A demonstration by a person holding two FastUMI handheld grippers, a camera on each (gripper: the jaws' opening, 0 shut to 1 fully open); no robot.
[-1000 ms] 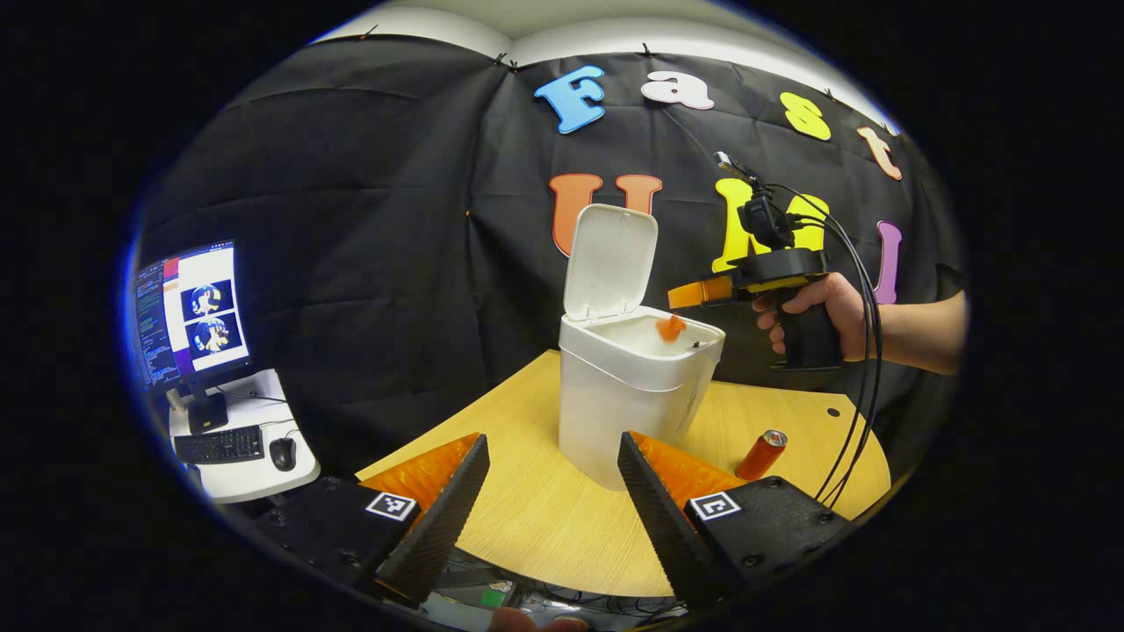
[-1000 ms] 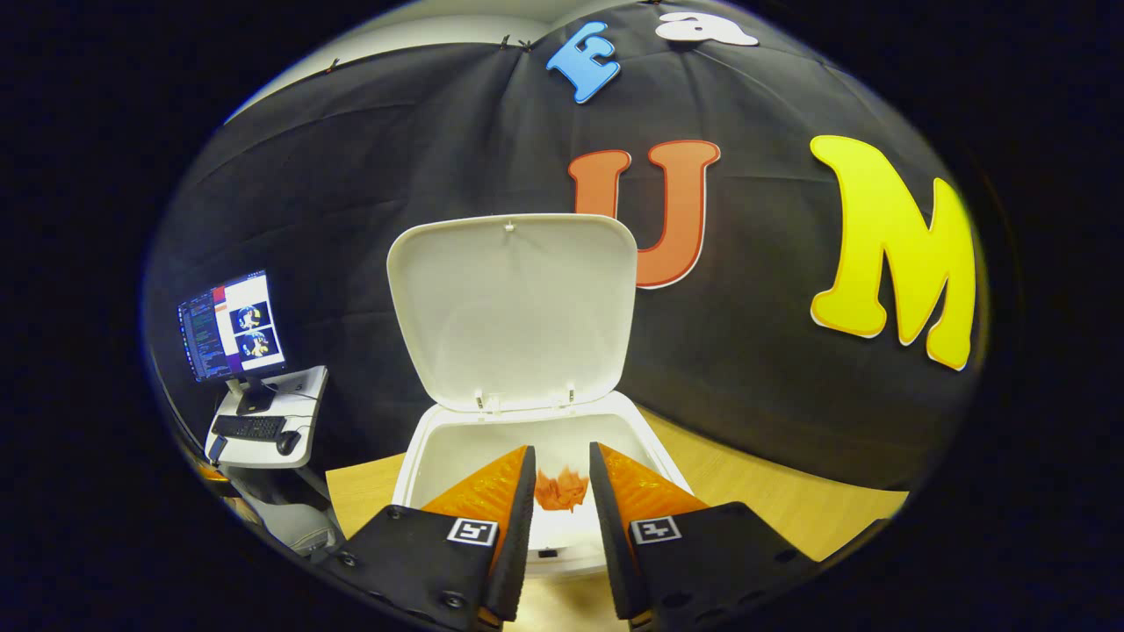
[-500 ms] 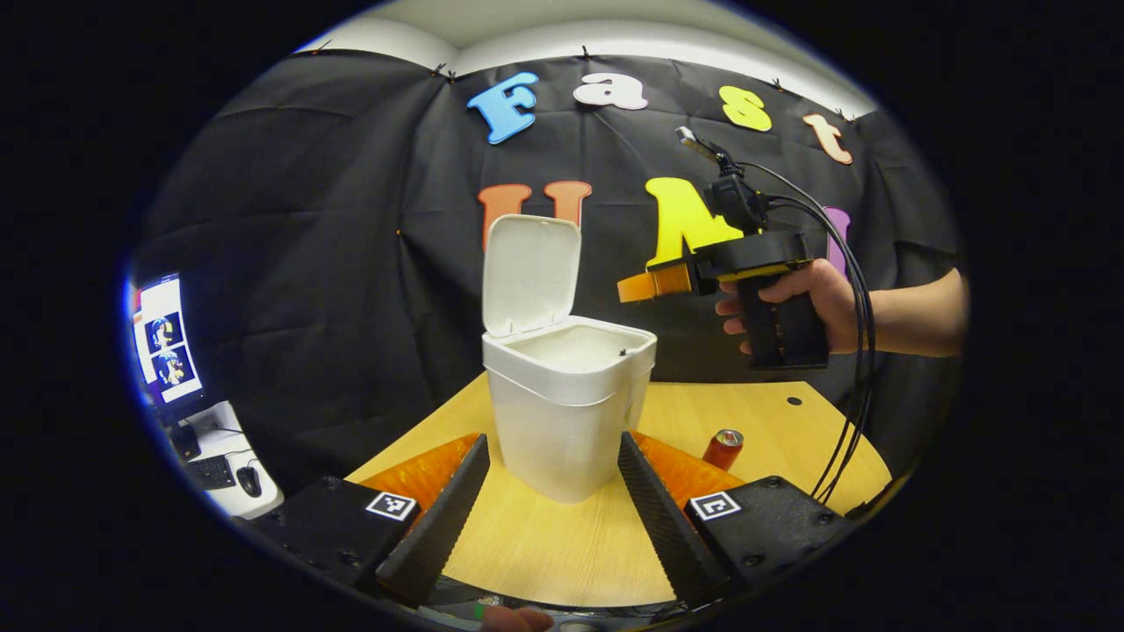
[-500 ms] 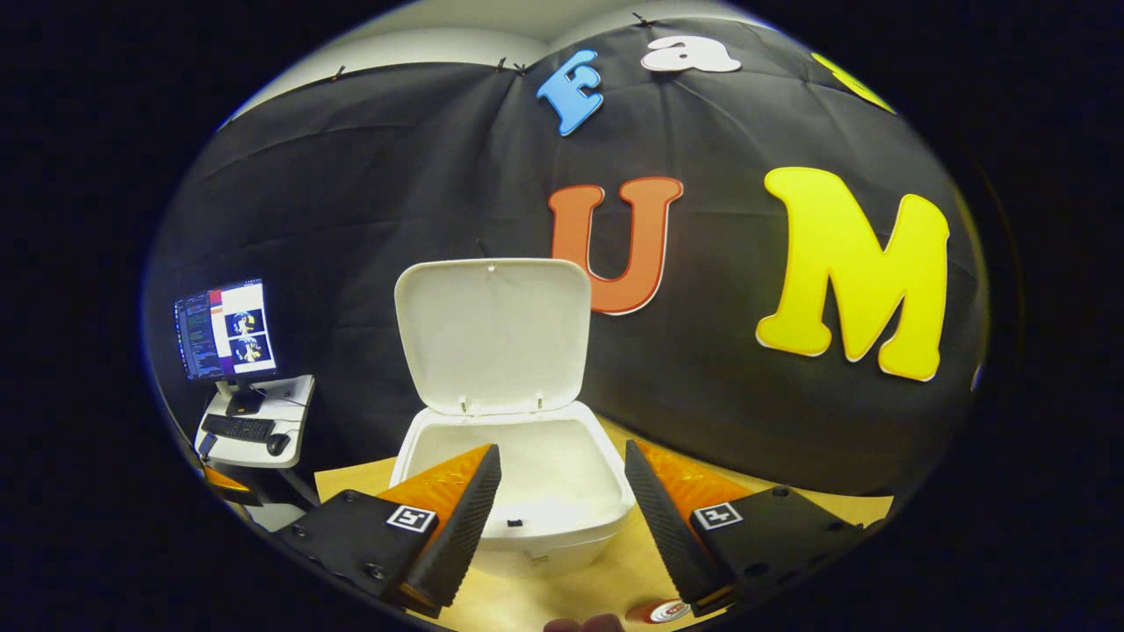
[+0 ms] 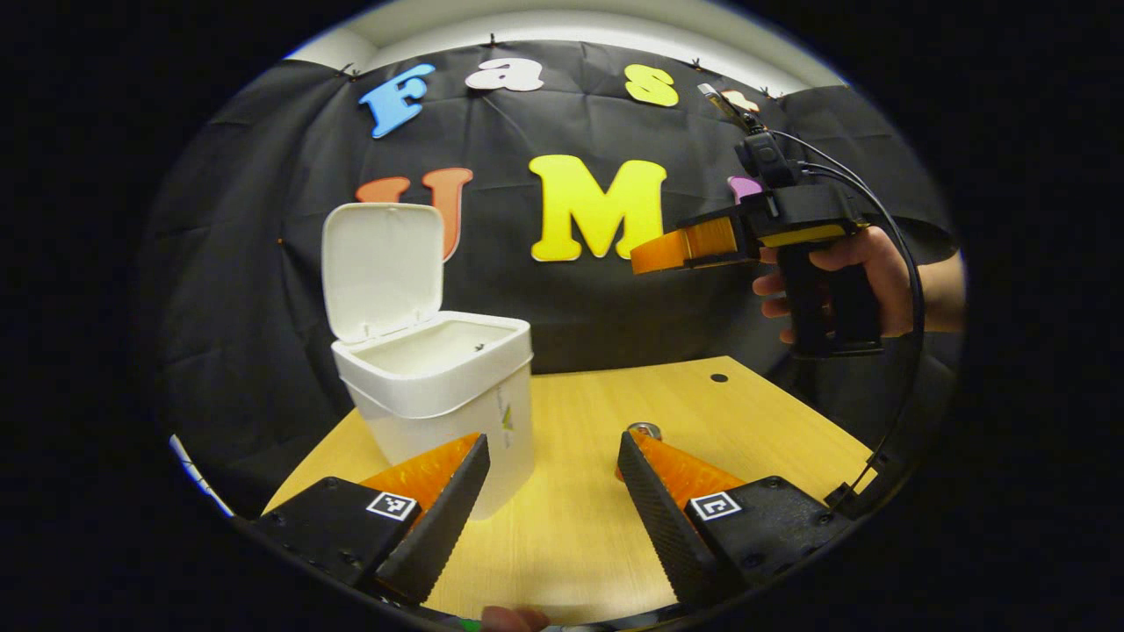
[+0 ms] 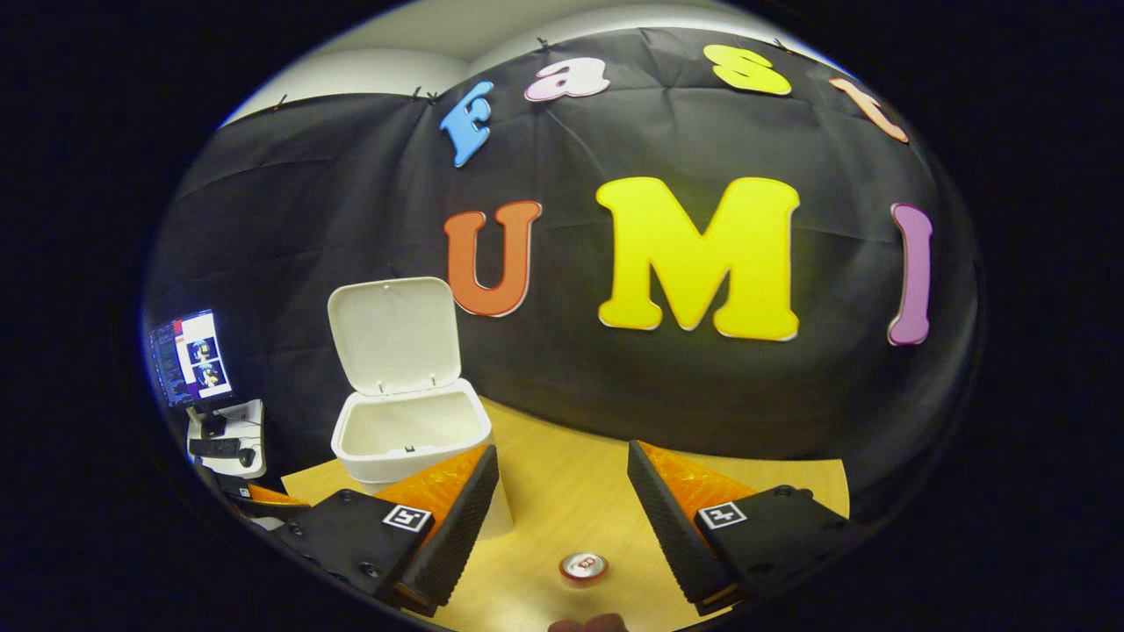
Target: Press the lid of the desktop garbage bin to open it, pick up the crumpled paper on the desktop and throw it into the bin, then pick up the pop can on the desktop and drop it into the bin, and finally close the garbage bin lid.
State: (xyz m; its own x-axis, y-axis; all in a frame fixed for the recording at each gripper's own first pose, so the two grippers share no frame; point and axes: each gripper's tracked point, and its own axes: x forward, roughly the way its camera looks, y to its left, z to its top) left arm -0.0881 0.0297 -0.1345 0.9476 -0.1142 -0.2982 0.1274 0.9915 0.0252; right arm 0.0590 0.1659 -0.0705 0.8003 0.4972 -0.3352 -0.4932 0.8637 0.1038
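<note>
- Bin: the white desktop garbage bin (image 5: pixel 436 386) stands at the left of the wooden desktop (image 5: pixel 580 518), with its lid (image 5: pixel 383 268) hinged upright at the back and the mouth open. In the right gripper view the same bin (image 6: pixel 413 434) sits left of and beyond your right gripper's fingers. The crumpled paper cannot be seen from either view, so treat its location as unconfirmed.
- Left gripper (image 5: pixel 551 509): the jaws stand wide apart and hold nothing. The bin wall lies just behind the left finger.
- Pop can, left gripper view: the pop can (image 5: pixel 644 430) is upright on the desktop, and only its top peeks over the tip of the right-hand finger. It stands well apart from the bin.
- Pop can, right gripper view: the can (image 6: pixel 584 566) is seen end-on from above, rim up, so its long axis is vertical. It lies below the gap between the fingers, slightly toward the left one.
- Right gripper (image 6: pixel 562 518): the jaws are spread and empty. Held aloft by a hand (image 5: pixel 847 281) at the right, it hovers above the can.
- Judgement: either gripper could take the can. For the right, descend and tilt so the fingers close across the can's side wall, not its ends.
</note>
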